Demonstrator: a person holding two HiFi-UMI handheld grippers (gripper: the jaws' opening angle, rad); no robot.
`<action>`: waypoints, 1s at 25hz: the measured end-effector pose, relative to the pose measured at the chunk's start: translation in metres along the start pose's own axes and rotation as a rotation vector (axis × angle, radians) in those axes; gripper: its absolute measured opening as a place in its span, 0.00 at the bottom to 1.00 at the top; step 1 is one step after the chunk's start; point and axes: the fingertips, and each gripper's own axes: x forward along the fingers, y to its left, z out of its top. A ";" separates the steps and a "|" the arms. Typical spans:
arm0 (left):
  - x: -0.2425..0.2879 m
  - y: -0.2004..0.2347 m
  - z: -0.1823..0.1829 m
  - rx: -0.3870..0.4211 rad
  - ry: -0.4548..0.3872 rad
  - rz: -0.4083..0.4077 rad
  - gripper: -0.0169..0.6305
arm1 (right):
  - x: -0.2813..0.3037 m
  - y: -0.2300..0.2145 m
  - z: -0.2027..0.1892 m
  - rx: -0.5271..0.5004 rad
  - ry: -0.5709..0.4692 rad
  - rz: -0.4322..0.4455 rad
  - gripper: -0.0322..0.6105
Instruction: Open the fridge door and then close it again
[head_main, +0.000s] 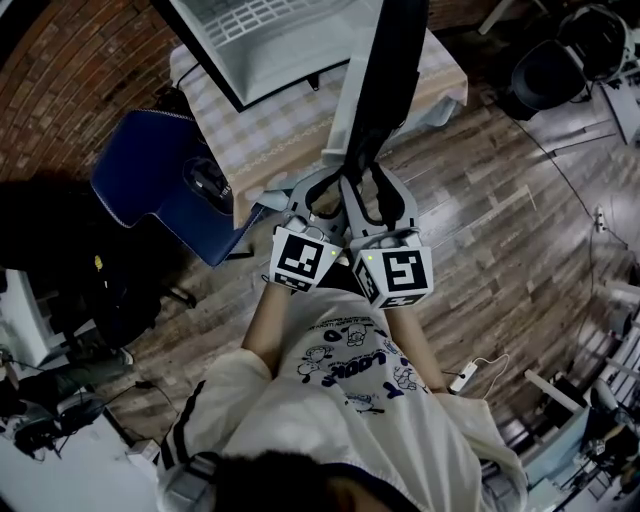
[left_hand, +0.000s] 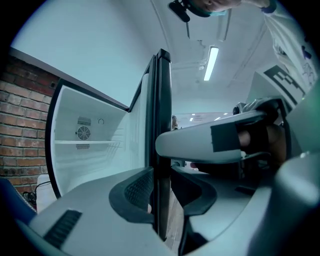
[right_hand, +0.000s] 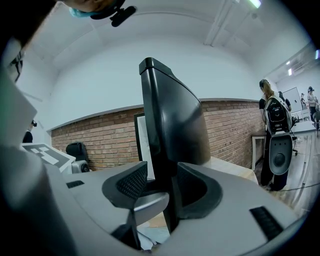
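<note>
Now door (head_main: 388, 85) stands open; left gripper (left_hand: 161, 194) pinches its edge, right gripper (right_hand: 162, 186) wide astride; next, probably swing shut.

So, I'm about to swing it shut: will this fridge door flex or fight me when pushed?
Probably stiff: the fridge door looks like a straight, solid slab. Likely swings easily, since it already stands wide open. Its glossy face may be slippery, so keeping the edge between the jaws seems wiser.
</note>
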 end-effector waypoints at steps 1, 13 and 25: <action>0.001 -0.004 0.001 0.005 0.000 -0.010 0.21 | -0.002 -0.003 0.000 0.002 -0.001 -0.006 0.33; 0.020 -0.035 0.003 0.039 0.009 -0.095 0.18 | -0.018 -0.043 -0.001 0.010 -0.008 -0.093 0.33; 0.034 -0.058 0.005 0.048 0.004 -0.157 0.18 | -0.032 -0.068 -0.003 -0.011 -0.019 -0.103 0.32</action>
